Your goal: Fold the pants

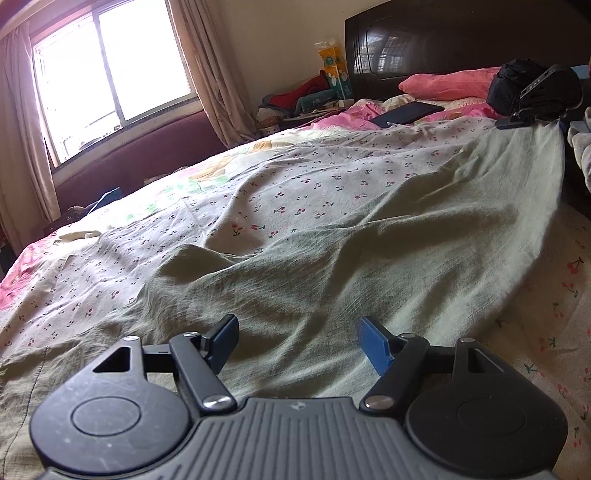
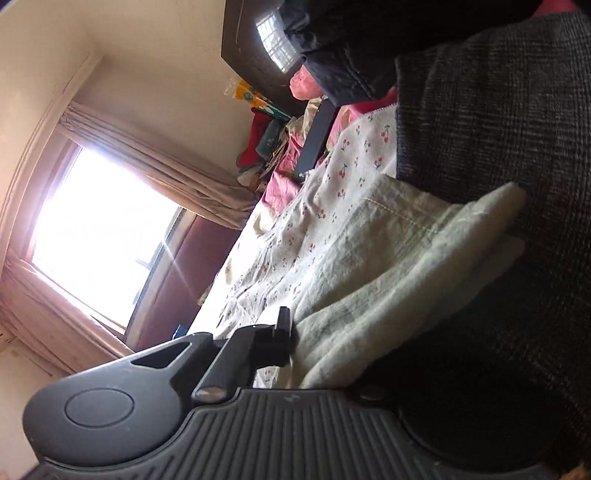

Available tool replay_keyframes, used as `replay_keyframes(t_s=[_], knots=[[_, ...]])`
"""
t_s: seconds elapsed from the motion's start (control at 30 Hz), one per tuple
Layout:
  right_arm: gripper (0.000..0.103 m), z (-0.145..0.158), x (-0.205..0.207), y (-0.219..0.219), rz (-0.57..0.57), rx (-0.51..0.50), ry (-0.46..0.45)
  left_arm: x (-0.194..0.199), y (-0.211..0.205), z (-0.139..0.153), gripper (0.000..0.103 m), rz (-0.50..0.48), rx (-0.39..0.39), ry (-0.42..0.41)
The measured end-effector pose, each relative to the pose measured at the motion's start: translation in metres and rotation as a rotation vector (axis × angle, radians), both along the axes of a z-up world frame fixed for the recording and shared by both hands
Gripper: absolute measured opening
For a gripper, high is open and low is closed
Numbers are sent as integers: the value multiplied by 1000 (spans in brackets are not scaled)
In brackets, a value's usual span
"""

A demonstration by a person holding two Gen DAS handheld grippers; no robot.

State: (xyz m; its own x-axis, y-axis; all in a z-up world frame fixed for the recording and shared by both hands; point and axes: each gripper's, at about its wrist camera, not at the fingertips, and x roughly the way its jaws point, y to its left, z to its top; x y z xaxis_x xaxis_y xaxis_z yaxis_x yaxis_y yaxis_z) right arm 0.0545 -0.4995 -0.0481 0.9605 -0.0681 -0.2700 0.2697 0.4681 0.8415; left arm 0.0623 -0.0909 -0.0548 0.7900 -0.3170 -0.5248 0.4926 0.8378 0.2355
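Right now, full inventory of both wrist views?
pants: 1, pale green, spread across the bed, far end lifted
bedsheet: 1, white with cherry print, under the pants
pillow: 1, pink, at the headboard
headboard: 1, dark brown, far end
tablet-like slab: 1, black, near the pillow
window: 1, bright, beige curtains, left wall
left tongs: open, hovering above the pants
right tongs: black, at the pants' far edge; in the right wrist view cloth covers the tips, closure unclear
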Motion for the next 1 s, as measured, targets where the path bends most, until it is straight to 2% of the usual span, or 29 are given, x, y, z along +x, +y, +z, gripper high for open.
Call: replay_keyframes(t_s=[0.07,0.17,0.27,0.4,0.53,0.67,0.73,0.77,0.8,0.87,0.9,0.97,1.0], knots=[[4,21,-17,7,-6,-35,-58,2,-1,0,84,-12,-17,14],[3,47,-29,10,-36,-89,-87,3,-6,2,84,-72,-24,40],[4,63,-22,25,-20,-139,-21,2,-6,2,84,-94,-19,27],[4,93,-10,79,83,-318,13,-1,16,12,84,-94,-52,37],[4,107,26,167,290,-466,50,-2,57,33,84,-5,-74,-2],[4,106,57,268,493,-690,60,-3,120,43,84,159,-82,8],[4,97,69,325,620,-854,69,2,156,53,84,251,-192,60],[4,87,73,364,715,-975,87,3,172,58,84,274,-236,66],[4,80,72,390,765,-1069,85,2,188,60,84,317,-257,52],[4,63,61,443,834,-1290,47,0,214,61,84,423,-254,15],[4,52,55,470,860,-1419,26,-1,222,59,84,442,-255,14],[4,35,45,505,926,-1533,20,-6,241,50,84,473,-256,34],[4,30,42,512,947,-1535,22,-8,247,46,84,483,-257,46]])
